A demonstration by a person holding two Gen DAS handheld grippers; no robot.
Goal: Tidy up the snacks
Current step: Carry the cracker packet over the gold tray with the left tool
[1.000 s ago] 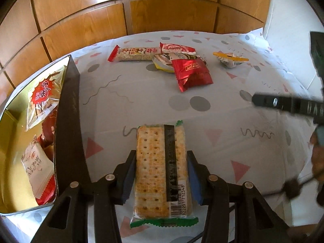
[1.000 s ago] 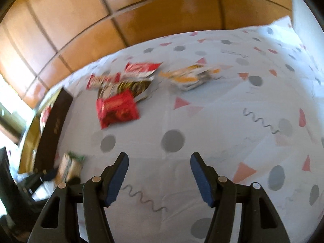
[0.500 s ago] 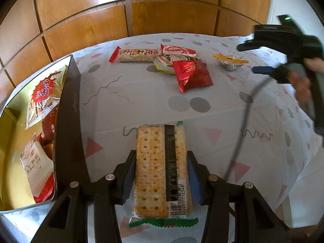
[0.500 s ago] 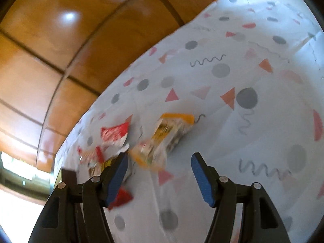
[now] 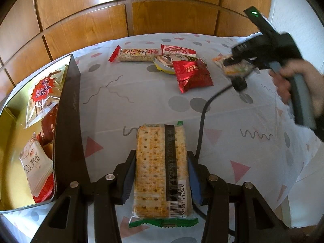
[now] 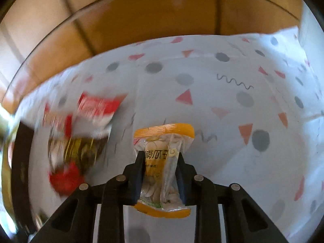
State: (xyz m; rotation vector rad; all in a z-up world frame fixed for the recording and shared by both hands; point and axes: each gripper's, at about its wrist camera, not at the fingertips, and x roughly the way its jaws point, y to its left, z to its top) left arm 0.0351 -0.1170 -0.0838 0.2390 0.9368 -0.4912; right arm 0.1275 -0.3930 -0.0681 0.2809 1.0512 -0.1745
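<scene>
Pinching seed packet (image 6: 160,162) between right hand-held gripper (image 6: 160,179) fingers

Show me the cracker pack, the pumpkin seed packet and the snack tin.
cracker pack (image 5: 156,168), left wrist view, bare cracker face
pumpkin seed packet (image 6: 162,154), right wrist view, printed front
snack tin (image 5: 68,121), left wrist view, dark side wall

Cracker packet (image 5: 162,168) lies between the left gripper (image 5: 161,176) fingers; tin (image 5: 66,125) with 3 packets stands left; 4 snacks (image 5: 162,60) lie behind; right gripper (image 6: 161,174) holds seed pouch (image 6: 162,162).
</scene>
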